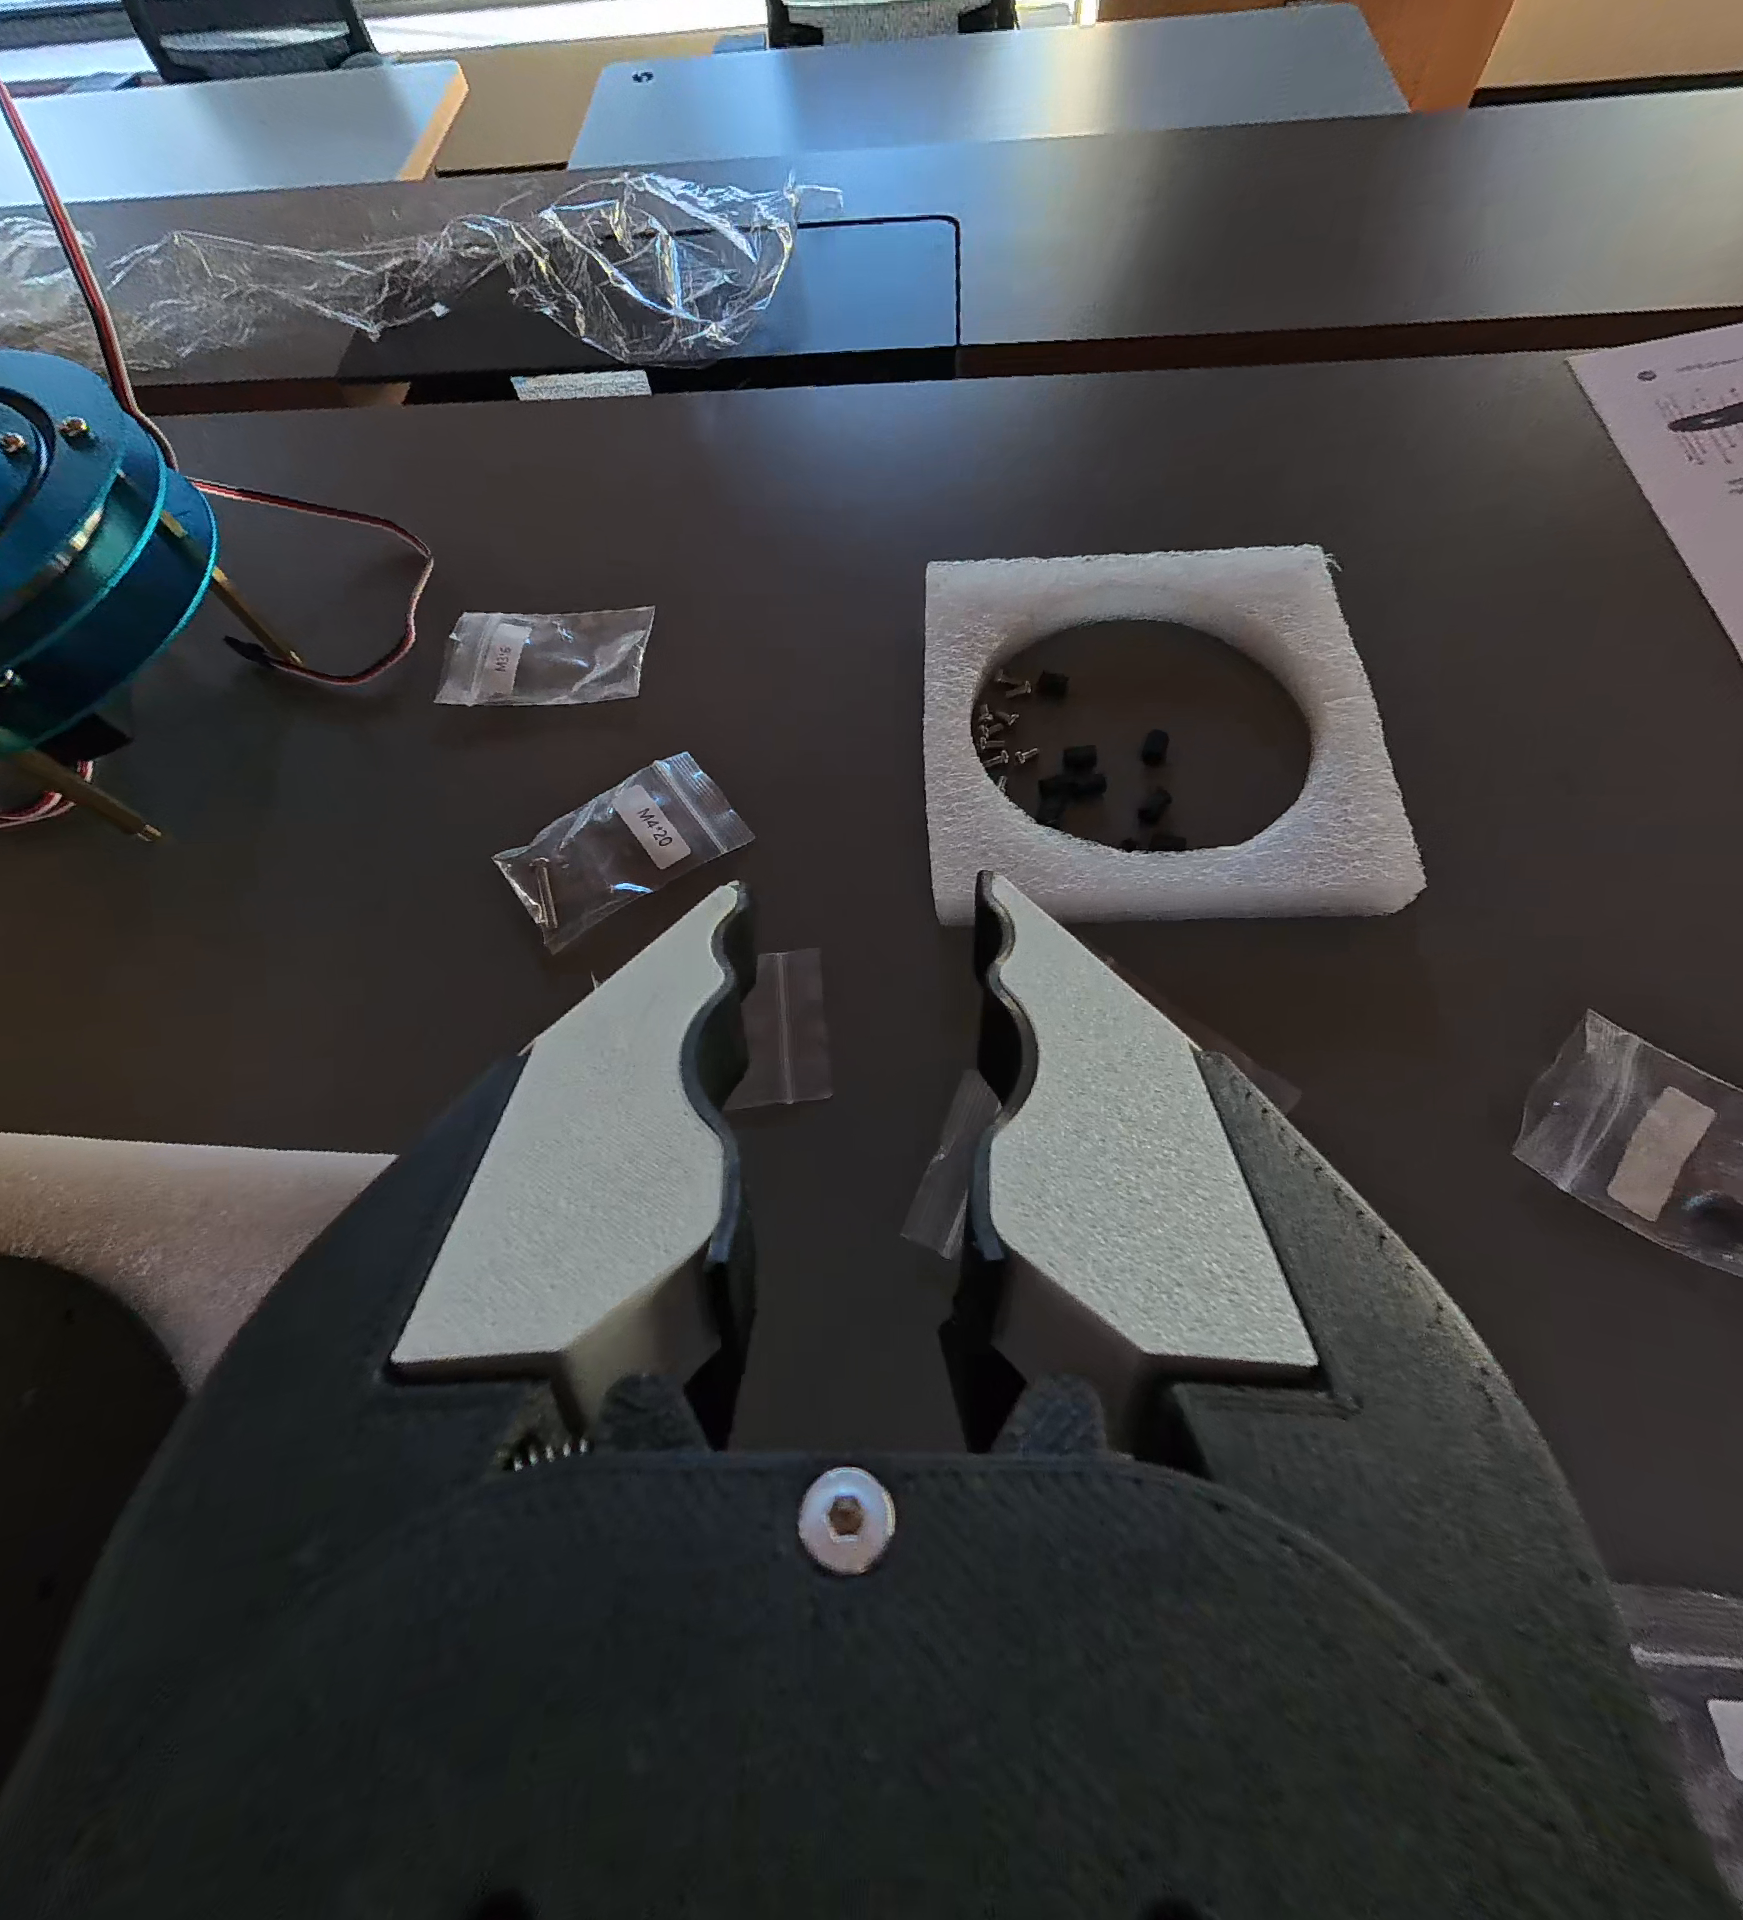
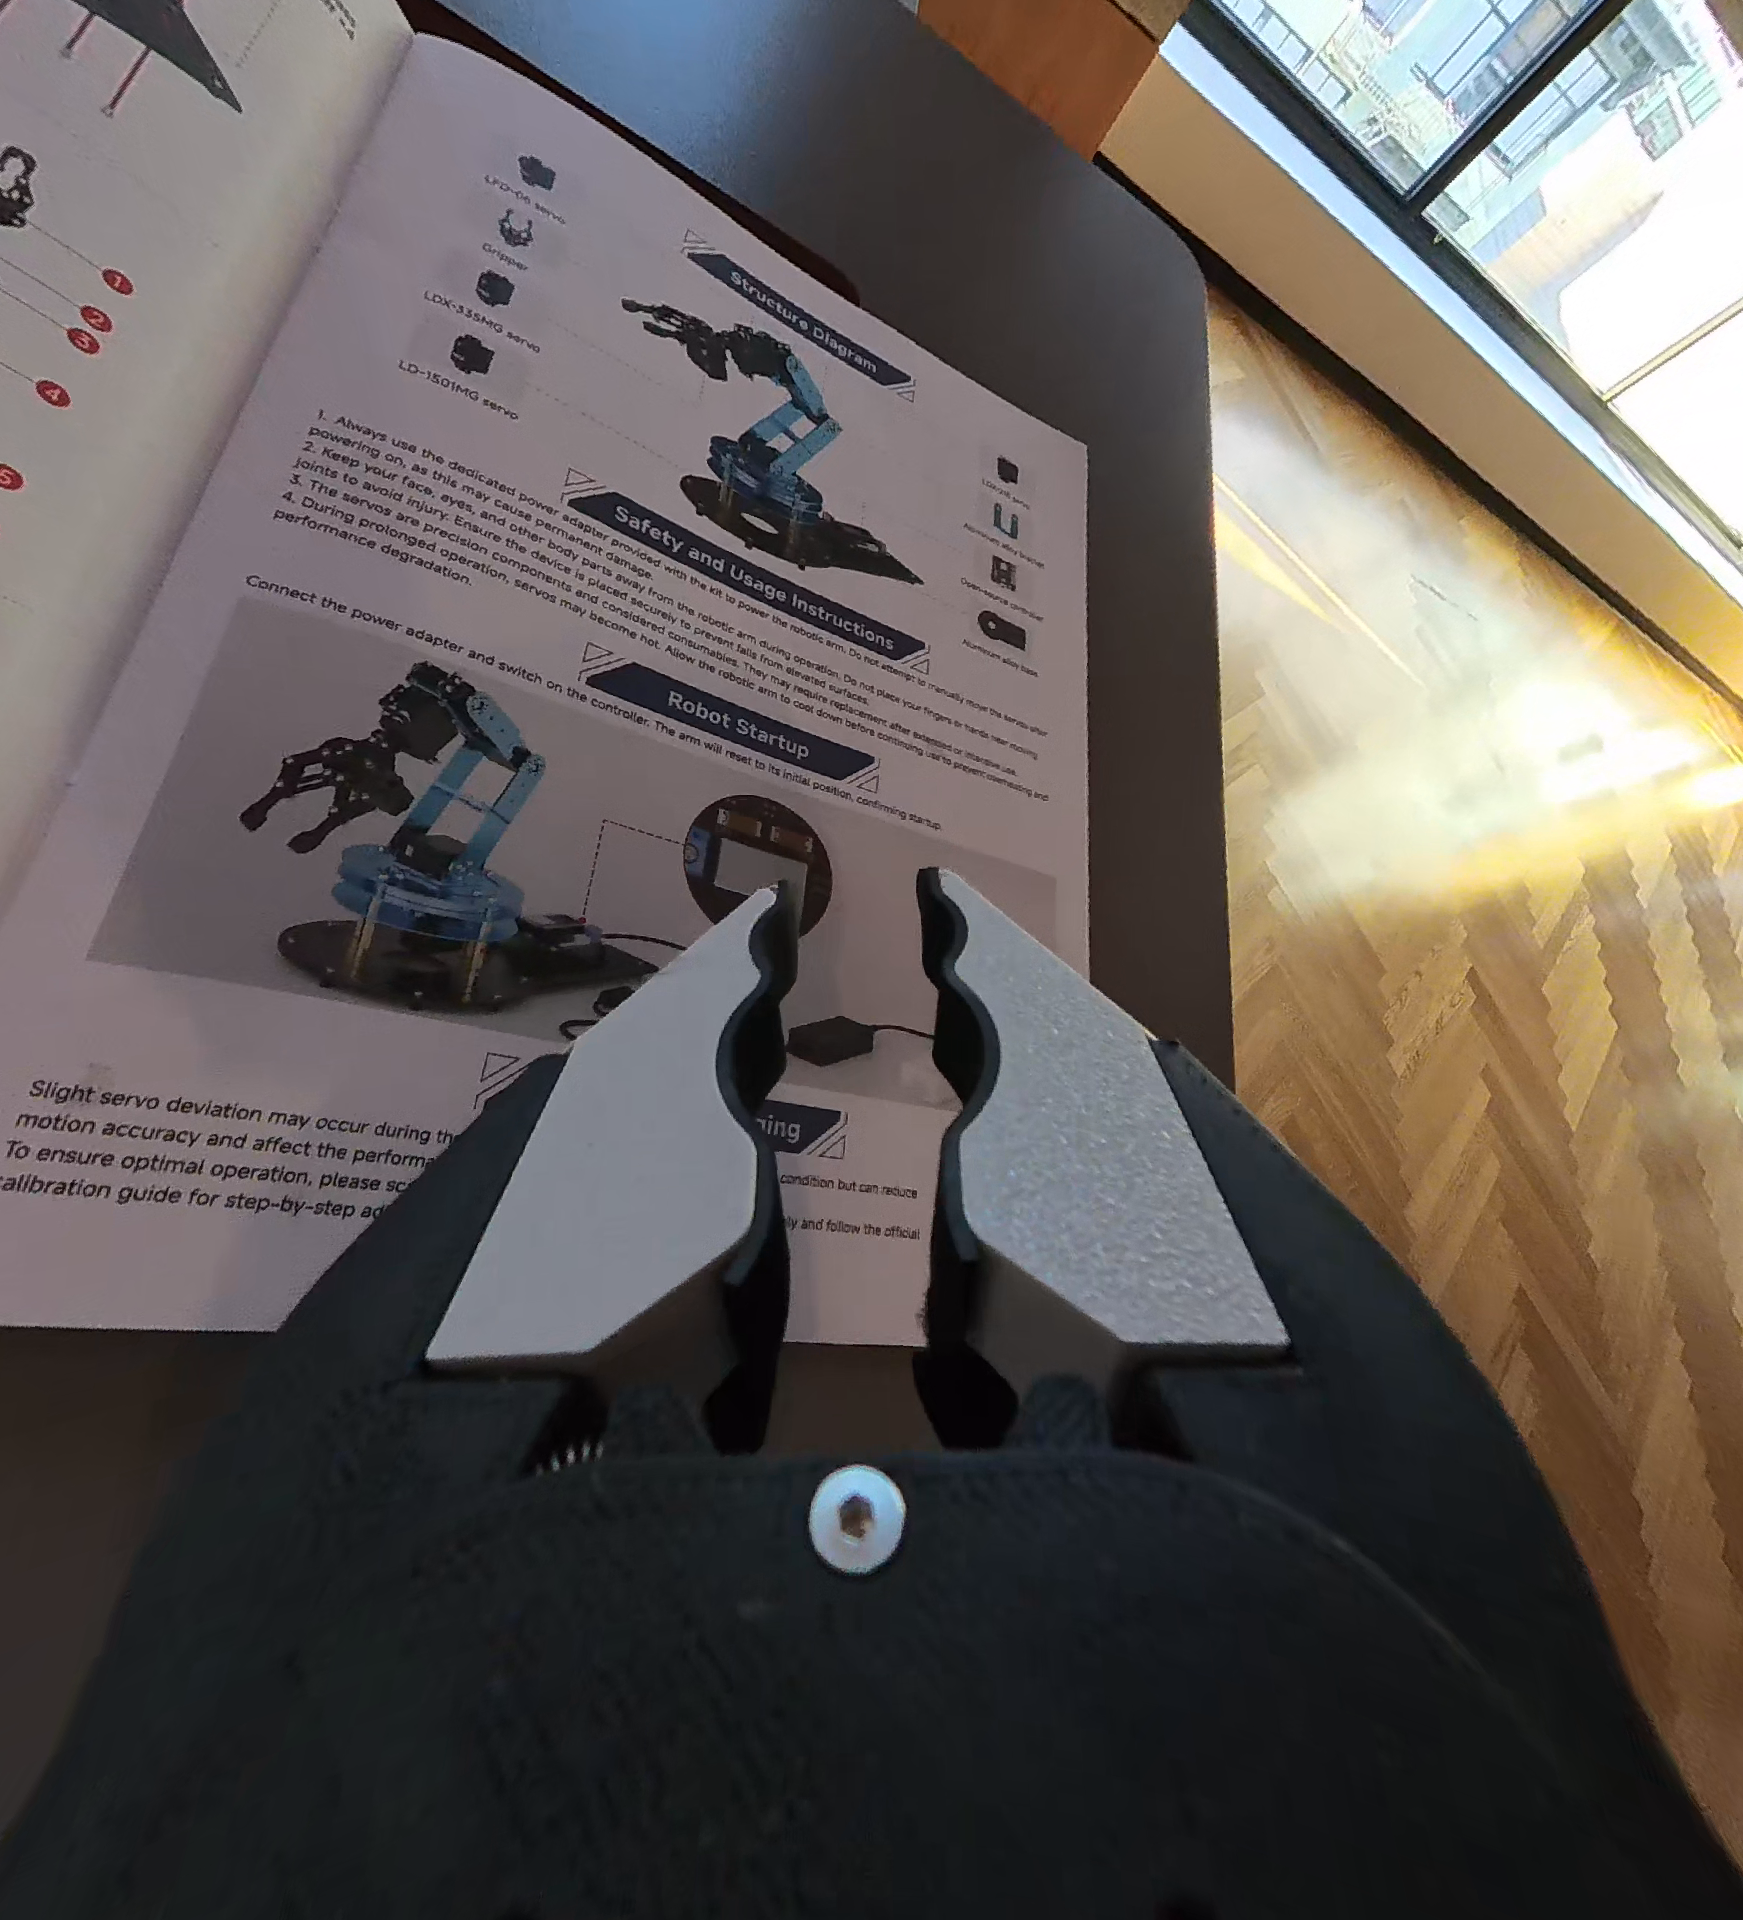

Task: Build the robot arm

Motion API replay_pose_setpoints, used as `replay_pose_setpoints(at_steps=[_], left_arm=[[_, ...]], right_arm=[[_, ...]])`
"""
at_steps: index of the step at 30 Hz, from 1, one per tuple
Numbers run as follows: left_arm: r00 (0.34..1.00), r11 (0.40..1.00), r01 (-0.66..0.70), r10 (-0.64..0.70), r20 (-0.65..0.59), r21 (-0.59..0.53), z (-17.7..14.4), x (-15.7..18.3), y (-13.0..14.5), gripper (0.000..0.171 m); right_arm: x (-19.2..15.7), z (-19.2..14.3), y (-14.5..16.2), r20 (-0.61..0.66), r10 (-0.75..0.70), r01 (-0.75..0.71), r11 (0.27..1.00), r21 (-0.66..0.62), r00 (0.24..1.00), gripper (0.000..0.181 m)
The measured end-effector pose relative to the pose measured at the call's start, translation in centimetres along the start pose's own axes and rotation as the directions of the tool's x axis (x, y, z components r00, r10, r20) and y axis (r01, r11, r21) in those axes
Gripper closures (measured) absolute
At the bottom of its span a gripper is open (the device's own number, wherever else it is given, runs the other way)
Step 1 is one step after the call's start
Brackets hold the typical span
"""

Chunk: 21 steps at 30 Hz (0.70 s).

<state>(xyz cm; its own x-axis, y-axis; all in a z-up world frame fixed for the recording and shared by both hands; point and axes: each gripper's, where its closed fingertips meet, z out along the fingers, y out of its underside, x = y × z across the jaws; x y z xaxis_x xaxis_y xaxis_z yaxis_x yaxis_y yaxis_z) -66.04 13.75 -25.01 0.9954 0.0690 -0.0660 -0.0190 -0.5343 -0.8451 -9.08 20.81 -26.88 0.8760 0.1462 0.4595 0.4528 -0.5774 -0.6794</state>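
My left gripper (image 1: pixel 862 899) is open and empty above the dark table (image 1: pixel 950 488). Two small clear plastic strips (image 1: pixel 789 1029) lie on the table under and between its fingers. Just ahead to the left is a small zip bag with a long screw (image 1: pixel 623 847); another small bag (image 1: pixel 545 657) lies farther back. Ahead to the right is a white foam square (image 1: pixel 1168 592) whose round hole holds several small screws and black parts (image 1: pixel 1075 764). My right gripper (image 2: pixel 851 883) is open and empty, over an open printed manual (image 2: pixel 555 644) near the table's right edge.
A blue round robot base on brass standoffs (image 1: pixel 36 582) with red wires stands at the left. Crumpled clear wrap (image 1: pixel 586 265) lies at the back. More zip bags (image 1: pixel 1677 1174) lie at the right. The manual's corner (image 1: pixel 1729 499) shows at the right. Wooden floor (image 2: pixel 1521 1039) lies beyond the table edge. My hands' fingertips stand some 55 cm from each other.
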Motion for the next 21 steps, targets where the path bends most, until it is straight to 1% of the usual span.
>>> replay_pose_setpoints(at_steps=[7,10,13,17,21], left_arm=[[1.0,1.0,-0.003,0.003,0.003,-0.013,0.4,-0.1,0.3,0.13],[1.0,1.0,0.003,-0.003,0.015,-0.008,0.3,-0.4,0.3,0.13],[0.999,1.0,-0.002,0.003,0.051,-0.028,0.3,-1.2,0.7,0.13],[0.997,0.999,0.028,-0.024,0.073,-0.045,0.3,-1.8,1.1,0.129],[0.993,0.998,0.041,-0.034,0.109,-0.057,0.6,-2.6,1.6,0.128]], right_arm=[[-0.4,0.4,0.2,0.005,-0.003,0.003,1.0,0.002,1.0,0.157],[0.1,0.2,-0.9,-0.052,-0.028,0.032,0.996,0.082,0.998,0.156],[1.1,0.2,-1.0,-0.101,-0.011,0.023,0.993,0.114,0.995,0.156],[2.7,0.8,-0.1,-0.174,0.003,0.012,0.996,0.087,0.985,0.158],[2.6,1.2,0.0,-0.181,0.013,0.004,0.996,0.092,0.983,0.162]])
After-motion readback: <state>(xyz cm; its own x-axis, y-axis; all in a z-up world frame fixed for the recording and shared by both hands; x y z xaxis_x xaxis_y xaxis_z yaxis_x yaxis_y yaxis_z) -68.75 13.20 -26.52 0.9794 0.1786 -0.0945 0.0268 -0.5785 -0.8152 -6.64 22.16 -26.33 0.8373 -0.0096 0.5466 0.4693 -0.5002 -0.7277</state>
